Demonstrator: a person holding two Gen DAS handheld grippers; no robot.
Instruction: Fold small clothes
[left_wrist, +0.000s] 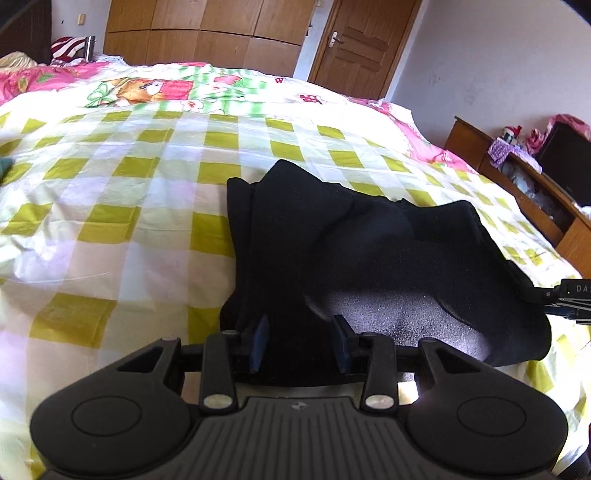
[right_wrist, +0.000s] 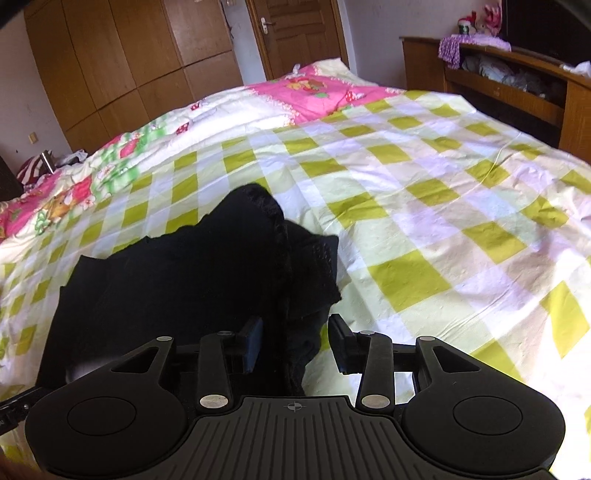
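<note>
On the checked bedspread (left_wrist: 110, 229), both the left gripper (left_wrist: 300, 341) and right gripper (right_wrist: 293, 341) gape around the black garment (left_wrist: 369, 251) edges — unpinched — so, likely, grasping comes next.

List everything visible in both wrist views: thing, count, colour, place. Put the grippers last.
black garment: one, black, rumpled on the bed's near edge, between both grippers
bed cover: one, white with yellow-green checks, pink and green cartoon print at the far end
wardrobe: one, brown wood, behind the bed
door: one, brown wood, shut, right of the wardrobe
shelf unit: one, brown wood, right of the bed, cluttered
striped cloth: one, red and white, far left corner
left gripper: one, black, blue pads, open, cloth between its fingers
right gripper: one, black, blue pads, open, over the garment's right edge
</note>
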